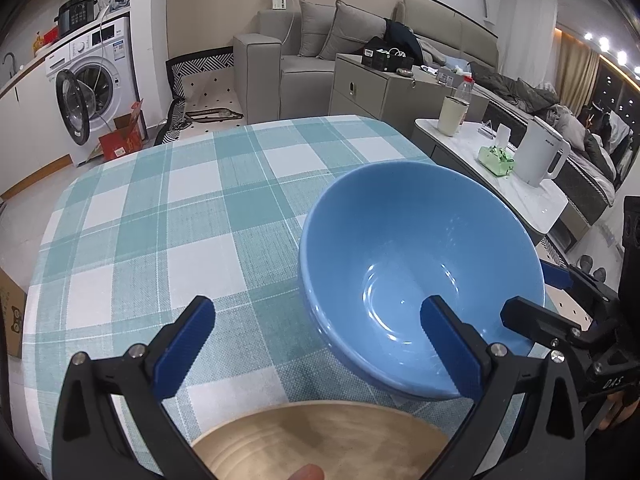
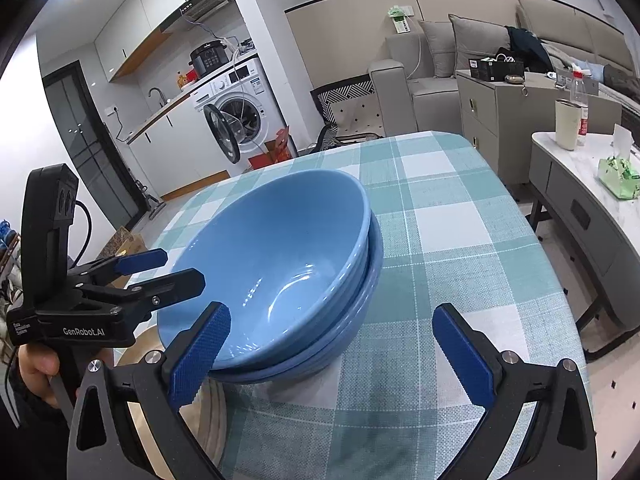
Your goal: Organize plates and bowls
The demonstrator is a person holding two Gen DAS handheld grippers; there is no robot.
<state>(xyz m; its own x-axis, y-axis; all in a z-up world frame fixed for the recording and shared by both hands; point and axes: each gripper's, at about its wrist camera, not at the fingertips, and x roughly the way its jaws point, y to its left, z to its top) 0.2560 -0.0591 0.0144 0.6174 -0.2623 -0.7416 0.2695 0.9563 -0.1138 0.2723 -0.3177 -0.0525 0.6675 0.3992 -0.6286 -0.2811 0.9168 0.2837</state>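
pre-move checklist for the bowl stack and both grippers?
1. Left hand-held gripper open, nothing between its pads: ok.
2. Right hand-held gripper open, not gripping: ok. One finger stands in front of the bowl rim; contact cannot tell.
3. Blue bowls nested as one stack: ok, but the top bowl sits tilted in the one below.
4. Stack resting on the checked tablecloth, away from the far edge: ok.
5. Wooden plate in place by the stack: ok. Whether it touches the stack: cannot tell.
6. Bowl count in stack: cannot tell, at least two rims show.
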